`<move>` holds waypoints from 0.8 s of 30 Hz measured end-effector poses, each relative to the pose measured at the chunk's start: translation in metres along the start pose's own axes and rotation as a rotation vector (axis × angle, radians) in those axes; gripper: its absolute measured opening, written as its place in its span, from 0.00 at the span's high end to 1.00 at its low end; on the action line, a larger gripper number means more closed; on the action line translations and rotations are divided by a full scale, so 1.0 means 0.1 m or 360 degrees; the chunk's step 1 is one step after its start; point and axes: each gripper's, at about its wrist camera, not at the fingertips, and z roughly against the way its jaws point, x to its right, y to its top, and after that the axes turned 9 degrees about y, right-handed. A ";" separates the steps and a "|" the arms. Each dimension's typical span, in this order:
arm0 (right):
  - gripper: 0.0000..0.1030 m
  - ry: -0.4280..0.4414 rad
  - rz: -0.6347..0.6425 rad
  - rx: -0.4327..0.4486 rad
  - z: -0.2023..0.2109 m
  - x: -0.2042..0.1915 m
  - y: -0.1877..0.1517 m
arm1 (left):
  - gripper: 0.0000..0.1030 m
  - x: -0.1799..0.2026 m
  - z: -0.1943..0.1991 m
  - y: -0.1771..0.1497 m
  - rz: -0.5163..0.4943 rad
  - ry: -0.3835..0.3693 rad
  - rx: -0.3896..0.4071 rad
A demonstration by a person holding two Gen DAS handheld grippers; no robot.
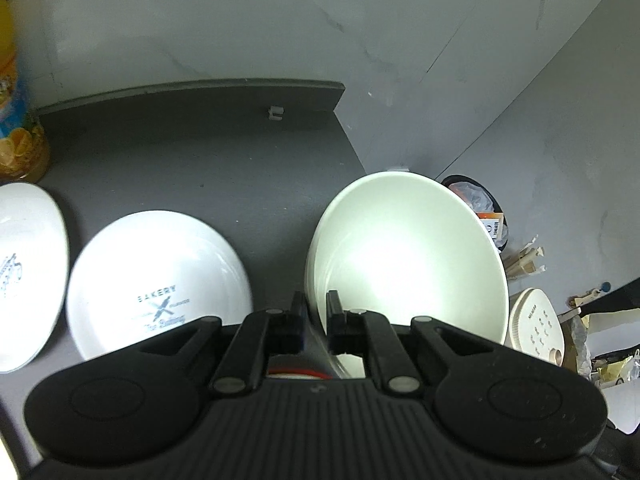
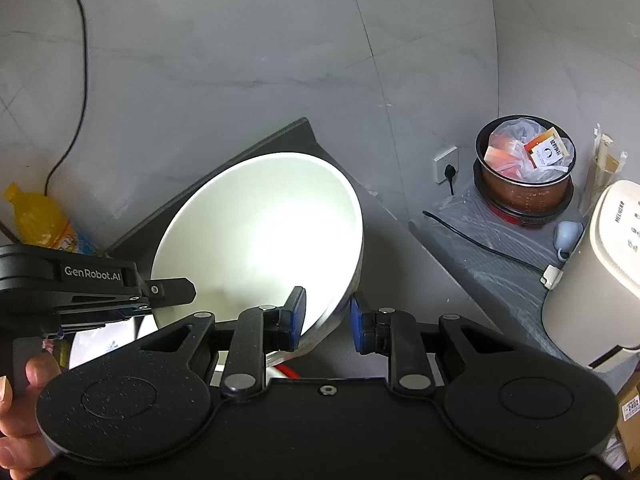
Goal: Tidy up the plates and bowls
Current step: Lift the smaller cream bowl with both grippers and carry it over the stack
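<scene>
The bowl (image 1: 404, 256) and printed plate (image 1: 160, 280) look glossy, smooth ceramic; the grey tabletop (image 1: 200, 160) looks matt.

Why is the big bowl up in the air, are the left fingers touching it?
Touching. In the left wrist view the left gripper has its fingers pinching the big bowl rim between them.

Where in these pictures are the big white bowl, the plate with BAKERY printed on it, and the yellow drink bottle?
big white bowl (image 1: 404, 256): left wrist view, on its inner surface.
BAKERY plate (image 1: 160, 280): left wrist view, on its flat middle, near the print.
yellow drink bottle (image 2: 36, 216): right wrist view, on its body.
</scene>
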 end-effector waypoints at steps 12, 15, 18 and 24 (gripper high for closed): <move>0.77 -0.0005 0.0011 0.0025 0.33 -0.17 -0.33 | 0.92 -0.21 0.42 -0.27 -0.0033 -0.0023 0.0046; 0.77 -0.0010 0.0014 0.0018 0.39 -0.19 -0.42 | 0.92 -0.26 0.47 -0.36 -0.0038 -0.0022 0.0045; 0.77 -0.0010 0.0014 -0.0004 0.43 -0.21 -0.52 | 0.92 -0.31 0.51 -0.46 -0.0045 -0.0022 0.0039; 0.77 -0.0011 0.0039 -0.0031 0.49 -0.28 -0.70 | 0.92 -0.46 0.53 -0.67 -0.0029 -0.0008 -0.0002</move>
